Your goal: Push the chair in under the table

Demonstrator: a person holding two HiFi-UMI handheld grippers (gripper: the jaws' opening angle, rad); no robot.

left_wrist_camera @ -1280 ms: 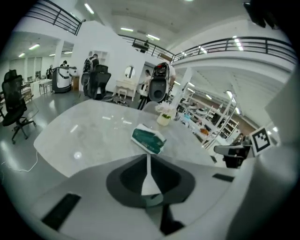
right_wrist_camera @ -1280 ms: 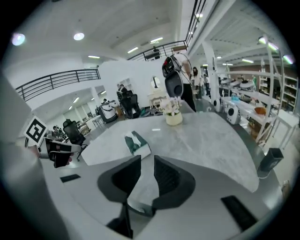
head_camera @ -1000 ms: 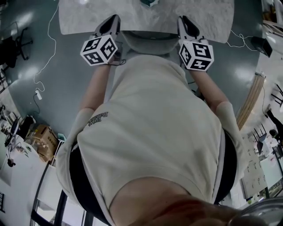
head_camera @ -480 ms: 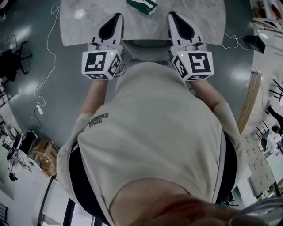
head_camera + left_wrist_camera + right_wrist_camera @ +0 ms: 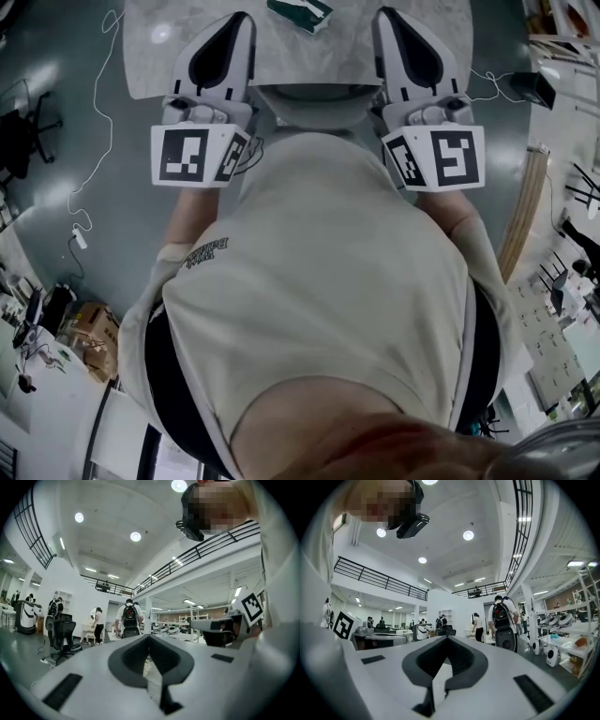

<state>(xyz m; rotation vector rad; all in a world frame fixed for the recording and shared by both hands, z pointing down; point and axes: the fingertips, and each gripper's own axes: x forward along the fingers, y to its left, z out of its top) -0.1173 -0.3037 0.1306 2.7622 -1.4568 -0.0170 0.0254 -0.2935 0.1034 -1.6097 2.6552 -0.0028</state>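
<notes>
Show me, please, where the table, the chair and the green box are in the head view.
table (image 5: 314,58), head view, bare marbled top near its front edge.
chair (image 5: 314,105), head view, grey curved part showing below the table's edge.
green box (image 5: 298,9), head view, its dark top face.

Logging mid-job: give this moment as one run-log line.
left gripper: shut, empty | right gripper: jaws just closed, empty | chair: back at table edge
</notes>
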